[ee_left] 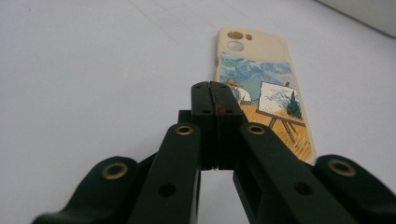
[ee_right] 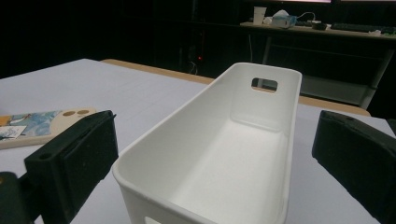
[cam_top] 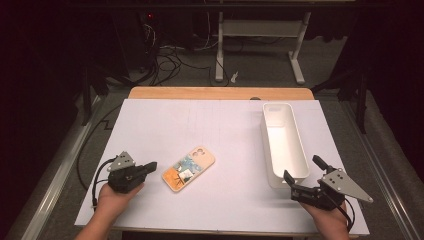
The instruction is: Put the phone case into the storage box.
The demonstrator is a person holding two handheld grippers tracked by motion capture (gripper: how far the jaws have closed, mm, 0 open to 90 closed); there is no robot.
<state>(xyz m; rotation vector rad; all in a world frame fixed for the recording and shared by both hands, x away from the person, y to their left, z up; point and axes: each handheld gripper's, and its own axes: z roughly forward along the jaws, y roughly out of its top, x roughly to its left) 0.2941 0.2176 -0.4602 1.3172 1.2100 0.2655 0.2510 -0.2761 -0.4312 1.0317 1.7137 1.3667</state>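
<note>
**Both grippers at table's near edge, phone case btwn them, bin at right**

High view: white sheet (cam_top: 220,150) covers most of the table, wooden edge (cam_top: 220,93) showing along the top of it. Phone case (cam_top: 189,168) lies flat at centre-left of frame, slightly below middle, angled w/ its camera cutout toward upper right. Printed side up: painted scene w/ blue sky, orange field, an easel.

Left gripper (cam_top: 149,167) sits lower left of frame, held in the person's left hand (cam_top: 116,199), grey three-cornered plate on top, tips aimed right toward the case. Tips are just beside the case's lower-left end; can't tell from above whether they touch. In the left gripper view the left gripper (ee_left: 214,100) has its jaws pressed flat together, nothing btwn them. The phone case (ee_left: 271,88) lies ahead and slightly right of centre, cutout end at the top of frame.

White bin (cam_top: 283,145) – long, narrow, empty – stands at right of frame in the high view, running top to bottom, handle slot in its far end wall. Right gripper (cam_top: 303,174) is lower right, held in the right hand (cam_top: 327,220), jaws spread wide at the bin's near end. In the right gripper view the right gripper (ee_right: 233,154) has one jaw at each side of frame, the white bin (ee_right: 261,112) rising btwn them; jaws apart from its walls. Phone case (ee_right: 37,123) shows at left edge, mid-height.

Dark floor, cables and desk legs fill the top of the high view.
</note>
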